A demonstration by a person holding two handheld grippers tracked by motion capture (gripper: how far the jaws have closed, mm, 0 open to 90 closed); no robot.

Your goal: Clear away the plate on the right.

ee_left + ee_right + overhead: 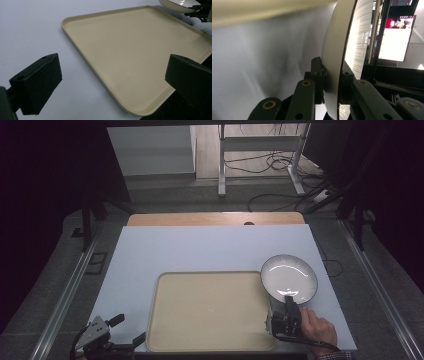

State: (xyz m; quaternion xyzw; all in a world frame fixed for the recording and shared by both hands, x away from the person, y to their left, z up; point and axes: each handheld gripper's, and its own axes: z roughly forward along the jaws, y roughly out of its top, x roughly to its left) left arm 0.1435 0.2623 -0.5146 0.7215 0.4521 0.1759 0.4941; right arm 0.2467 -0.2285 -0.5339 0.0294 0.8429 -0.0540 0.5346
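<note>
A: What is nearest in the scene?

B: At the near left, the left gripper [120,332] rests on the table [200,247] with its jaws wide apart and nothing between them. At the near right, the right gripper [287,307] is clamped on the near rim of the plate [289,278].

A: Where is the plate exactly?

B: It is just beside the far right corner of the tray [165,320], overlapping the tray's right edge a little.

A: How should the person carry it well?

B: Probably slowly and level, because only a thin rim sits between the pads [318,75]. A tilt could let it slip.

A: How does the plate look?

B: Round, shallow, glossy white inside, with a grey speckled rim.
</note>
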